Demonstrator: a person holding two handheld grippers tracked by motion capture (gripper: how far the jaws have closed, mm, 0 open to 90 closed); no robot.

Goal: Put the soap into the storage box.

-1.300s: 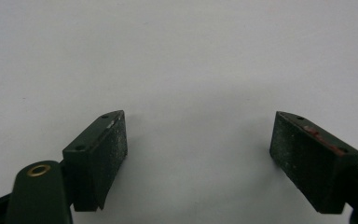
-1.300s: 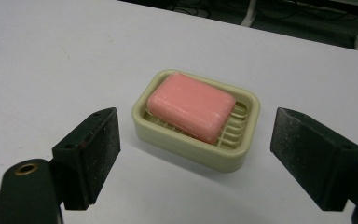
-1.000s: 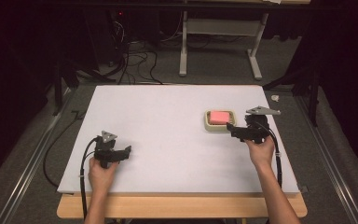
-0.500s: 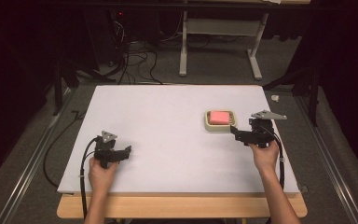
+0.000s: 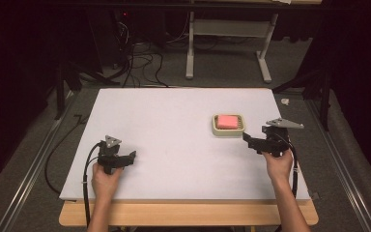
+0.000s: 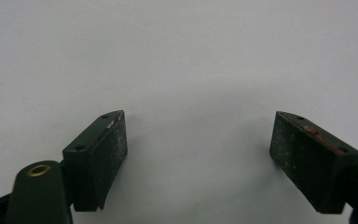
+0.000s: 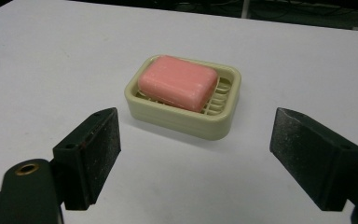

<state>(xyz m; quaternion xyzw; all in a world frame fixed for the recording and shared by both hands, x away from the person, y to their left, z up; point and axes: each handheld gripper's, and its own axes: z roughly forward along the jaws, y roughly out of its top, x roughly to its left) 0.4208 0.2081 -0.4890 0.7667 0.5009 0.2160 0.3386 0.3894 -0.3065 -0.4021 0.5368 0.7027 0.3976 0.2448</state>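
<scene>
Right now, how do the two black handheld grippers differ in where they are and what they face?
The right gripper hangs beside the cream slotted soap dish holding a pink soap bar; the left gripper sits near the white table's front left, away from it. The right's jaws frame the dish; the left's frame bare tabletop. Both stand open, holding nothing.

soap bar (image 7: 177,83): 1, pink | soap dish (image 7: 223,116): 1, cream, near table's right edge | grippers: 2 – left gripper (image 5: 131,158), right gripper (image 5: 248,140) | hands: 2 | table (image 5: 174,121): 1, white top
</scene>
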